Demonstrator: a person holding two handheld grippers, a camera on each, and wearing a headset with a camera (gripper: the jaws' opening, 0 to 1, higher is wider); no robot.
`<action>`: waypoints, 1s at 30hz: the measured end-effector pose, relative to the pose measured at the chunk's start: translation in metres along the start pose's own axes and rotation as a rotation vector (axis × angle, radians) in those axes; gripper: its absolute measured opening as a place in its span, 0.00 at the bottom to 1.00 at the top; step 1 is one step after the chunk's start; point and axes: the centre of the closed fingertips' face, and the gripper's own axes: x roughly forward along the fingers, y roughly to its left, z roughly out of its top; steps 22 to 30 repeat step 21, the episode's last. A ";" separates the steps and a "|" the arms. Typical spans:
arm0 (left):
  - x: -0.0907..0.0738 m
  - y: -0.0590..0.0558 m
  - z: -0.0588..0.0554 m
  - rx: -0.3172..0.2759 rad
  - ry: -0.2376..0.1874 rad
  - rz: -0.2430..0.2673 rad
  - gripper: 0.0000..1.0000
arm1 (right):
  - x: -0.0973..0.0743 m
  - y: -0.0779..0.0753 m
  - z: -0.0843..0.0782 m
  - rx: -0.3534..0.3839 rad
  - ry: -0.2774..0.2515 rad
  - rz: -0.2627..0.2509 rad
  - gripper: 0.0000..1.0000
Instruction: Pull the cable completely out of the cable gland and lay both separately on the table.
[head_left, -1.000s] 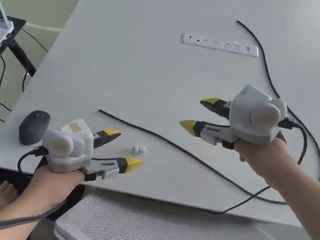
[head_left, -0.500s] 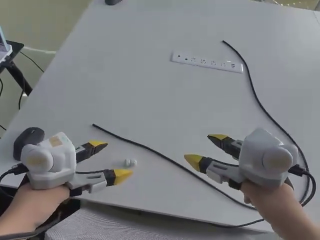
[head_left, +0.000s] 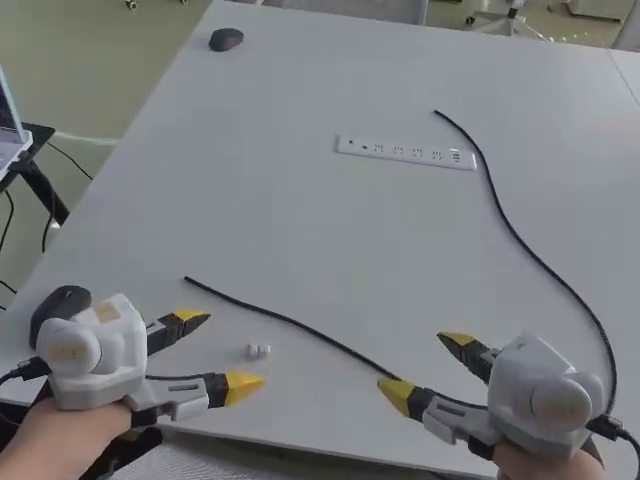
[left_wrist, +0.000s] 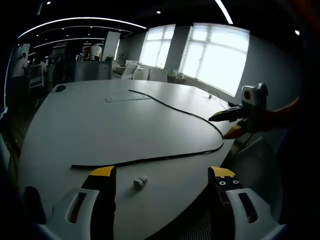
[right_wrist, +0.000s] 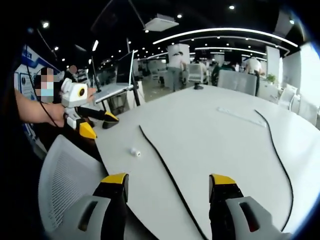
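Left gripper (head_left: 222, 350), right gripper (head_left: 424, 365): fingers wide, empty. Cable gland (head_left: 258, 350) lies on the surface just ahead of my left fingers, apart from the cable (head_left: 300, 325) beyond it. Gland probably light, hard, skittish: pinch across its body. Cable thin, limp.

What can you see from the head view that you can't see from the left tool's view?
The head view looks down on the person's hand holding the left tool, with green floor beside the table. The left tool's view looks across the room to bright windows and ceiling lights. Both show the grey table, the black cable, the little white gland, the power strip and the open right tool.
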 end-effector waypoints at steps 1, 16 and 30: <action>0.000 -0.003 -0.001 -0.002 0.001 -0.003 0.76 | -0.002 0.000 -0.001 0.004 0.000 -0.001 0.67; -0.003 -0.006 -0.003 0.011 0.019 -0.004 0.84 | -0.006 0.017 0.001 0.020 -0.036 0.048 0.85; -0.005 -0.002 -0.005 0.019 0.026 0.006 0.87 | -0.008 0.020 -0.008 0.042 0.010 0.133 0.85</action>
